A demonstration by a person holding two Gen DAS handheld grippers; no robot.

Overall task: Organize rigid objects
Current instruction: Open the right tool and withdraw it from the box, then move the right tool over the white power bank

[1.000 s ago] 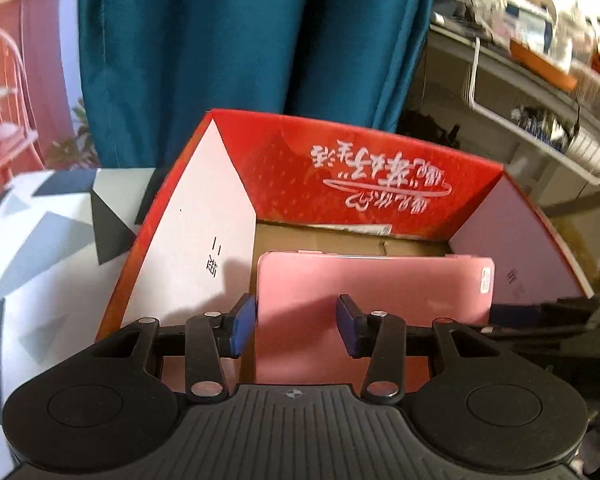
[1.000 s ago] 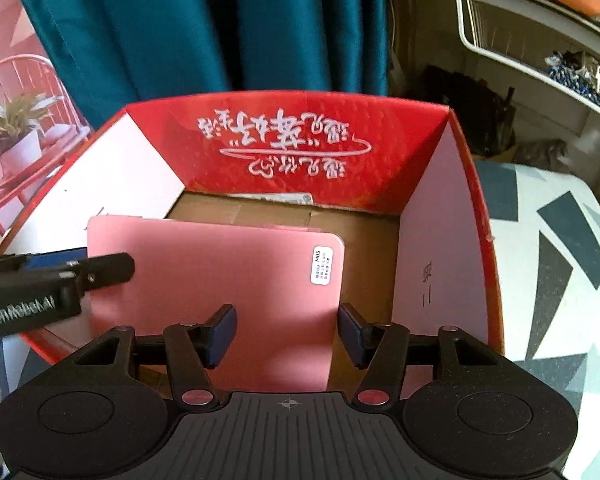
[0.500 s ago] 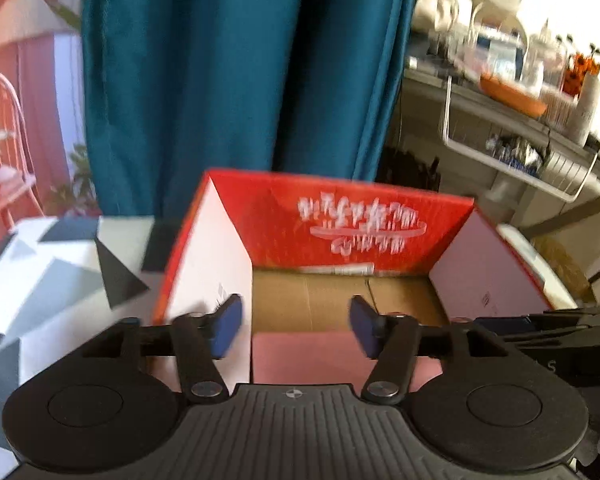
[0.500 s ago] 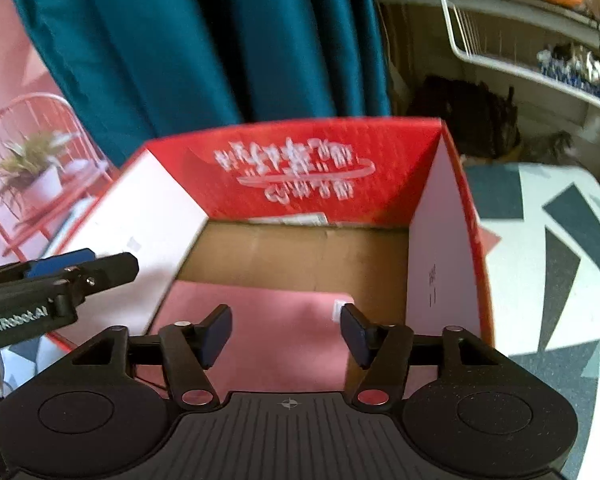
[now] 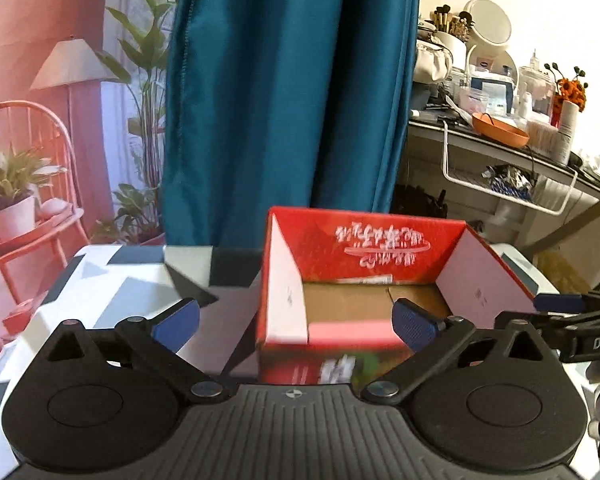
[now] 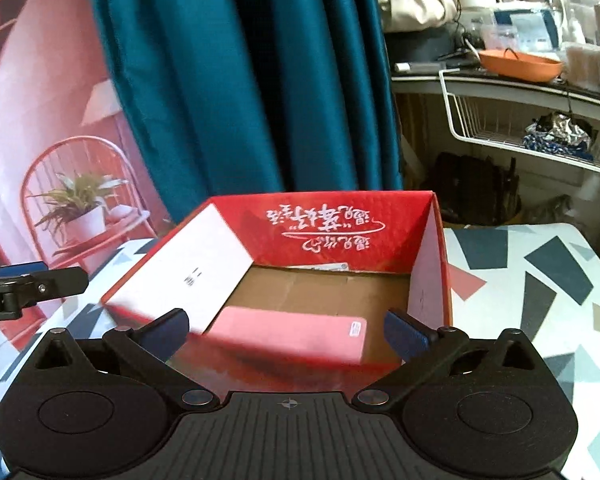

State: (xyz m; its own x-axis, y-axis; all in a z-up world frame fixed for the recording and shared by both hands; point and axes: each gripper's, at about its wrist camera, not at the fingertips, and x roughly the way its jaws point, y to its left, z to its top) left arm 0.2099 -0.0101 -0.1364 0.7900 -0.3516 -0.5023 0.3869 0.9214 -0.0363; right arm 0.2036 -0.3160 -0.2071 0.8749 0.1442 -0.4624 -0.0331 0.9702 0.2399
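Note:
A red cardboard box (image 5: 364, 240) with white inner flaps stands open on the patterned table; it also shows in the right wrist view (image 6: 320, 224). A flat pink case (image 6: 292, 338) lies on the box's brown floor near the front wall, seen as a pink strip in the left wrist view (image 5: 350, 333). My left gripper (image 5: 296, 322) is open and empty, held back in front of the box. My right gripper (image 6: 286, 330) is open and empty, also in front of the box. Each gripper shows at the edge of the other's view.
The table (image 6: 540, 280) has a white top with grey, teal and pink shapes. A teal curtain (image 5: 292, 100) hangs behind the box. A cluttered shelf with a wire basket (image 5: 508, 184) is at the right. A painted backdrop with a red chair (image 5: 24, 184) is at the left.
Both grippers have opened wide and pulled back and up from the box. The pink case, held up between them a second ago, now lies flat inside the box.

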